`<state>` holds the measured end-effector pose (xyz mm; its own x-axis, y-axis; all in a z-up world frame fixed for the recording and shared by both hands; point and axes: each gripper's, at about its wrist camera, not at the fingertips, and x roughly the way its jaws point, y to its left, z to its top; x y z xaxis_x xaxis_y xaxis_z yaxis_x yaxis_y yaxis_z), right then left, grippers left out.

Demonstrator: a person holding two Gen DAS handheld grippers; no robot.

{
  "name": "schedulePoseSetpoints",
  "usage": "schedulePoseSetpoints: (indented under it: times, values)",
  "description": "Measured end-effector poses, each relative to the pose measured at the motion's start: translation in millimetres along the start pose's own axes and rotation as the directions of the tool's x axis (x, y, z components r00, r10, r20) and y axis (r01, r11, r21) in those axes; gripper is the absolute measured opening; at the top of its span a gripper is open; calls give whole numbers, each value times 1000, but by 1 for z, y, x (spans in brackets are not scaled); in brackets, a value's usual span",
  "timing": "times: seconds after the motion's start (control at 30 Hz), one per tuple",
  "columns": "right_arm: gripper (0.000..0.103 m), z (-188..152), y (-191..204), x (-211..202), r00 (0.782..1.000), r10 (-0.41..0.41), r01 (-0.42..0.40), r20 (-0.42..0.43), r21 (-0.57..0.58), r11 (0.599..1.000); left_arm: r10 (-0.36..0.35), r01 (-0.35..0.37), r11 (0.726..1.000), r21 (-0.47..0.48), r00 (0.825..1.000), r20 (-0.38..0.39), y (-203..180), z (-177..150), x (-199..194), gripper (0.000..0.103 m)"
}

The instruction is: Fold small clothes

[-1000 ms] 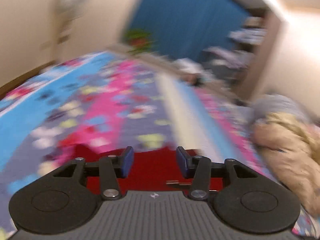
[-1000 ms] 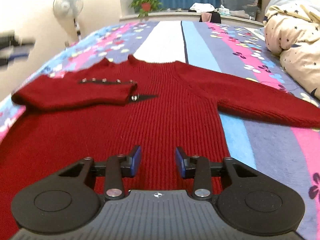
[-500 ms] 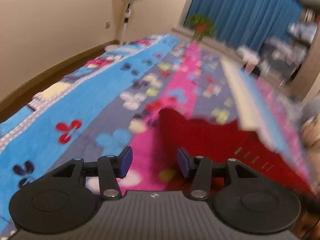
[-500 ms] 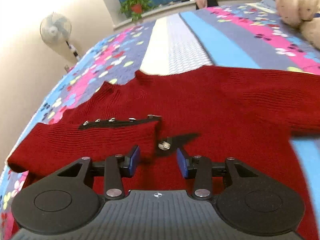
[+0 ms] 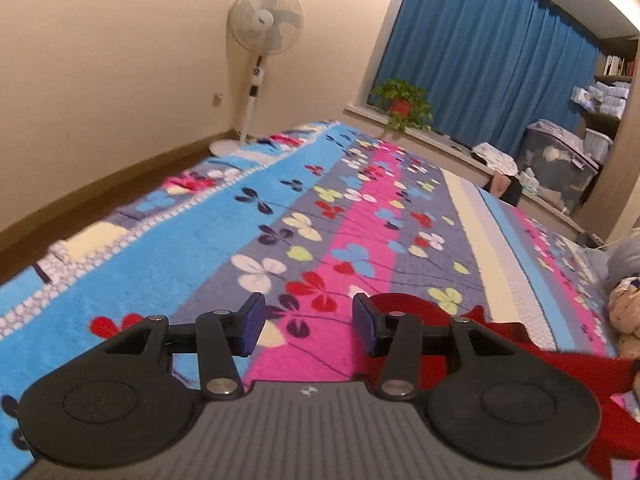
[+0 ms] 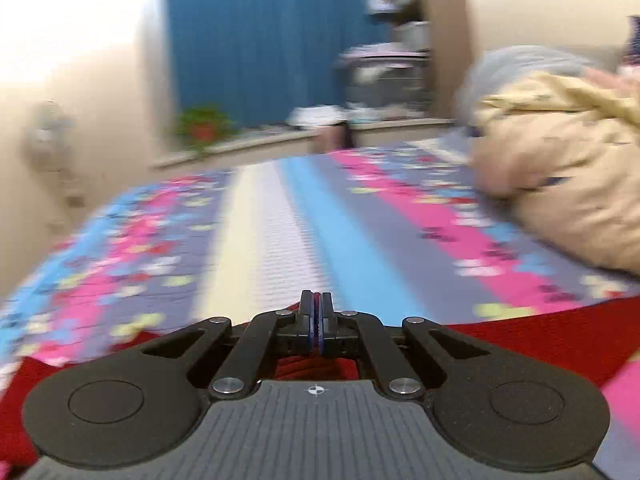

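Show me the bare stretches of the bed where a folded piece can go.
Free: the blue and pink flowered bedspread ahead of the open left gripper, toward the fan; also the pale centre stripes. Crowded: the red sweater at the near edge, and the beige quilt heaped on the right.

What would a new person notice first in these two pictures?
The flowered bedspread in bright blue, pink and grey stripes fills most of both views. A red sweater lies on it at the lower right of the left view, beside the open left tool; the right tool is shut, with red knit right under it. Behind the bed hangs a blue curtain, with a white fan to its left.
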<state>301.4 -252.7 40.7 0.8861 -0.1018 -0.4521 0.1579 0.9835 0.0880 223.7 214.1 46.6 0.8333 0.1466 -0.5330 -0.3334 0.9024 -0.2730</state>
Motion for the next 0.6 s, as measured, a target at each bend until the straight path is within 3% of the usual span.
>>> schedulePoseSetpoints:
  times: [0.03, 0.1, 0.13, 0.2, 0.27, 0.43, 0.53, 0.6]
  values:
    - [3, -2, -7, 12, 998, -18, 19, -64, 3, 1000, -22, 22, 1000, 4, 999, -28, -2, -2, 5, 53]
    - [5, -14, -27, 43, 958, 15, -2, -288, 47, 999, -54, 56, 998, 20, 995, -83, -8, -8, 15, 53]
    - [5, -19, -37, 45, 943, 18, 2, -333, 61, 998, -61, 65, 997, 38, 993, -104, -13, -12, 19, 53]
    - [10, -21, -44, 32, 956, -14, 18, -293, 11, 1000, -64, 73, 995, 73, 991, -117, -21, -19, 23, 53]
    - [30, -21, -53, 11, 968, 2, -8, -252, -21, 1000, -77, 90, 991, 100, 988, -131, -28, -25, 28, 53]
    - [45, -27, -83, -43, 972, 133, -132, -193, 21, 991, -112, 135, 981, 139, 980, -165, -46, -48, 47, 53]
    - [47, -50, -107, -53, 968, 159, -149, -193, 65, 987, -126, 163, 968, 191, 973, -192, -58, -63, 59, 53]
    - [47, -63, -115, -46, 959, 141, -121, -245, 95, 988, 14, 69, 952, 297, 963, -269, -66, -80, 80, 57]
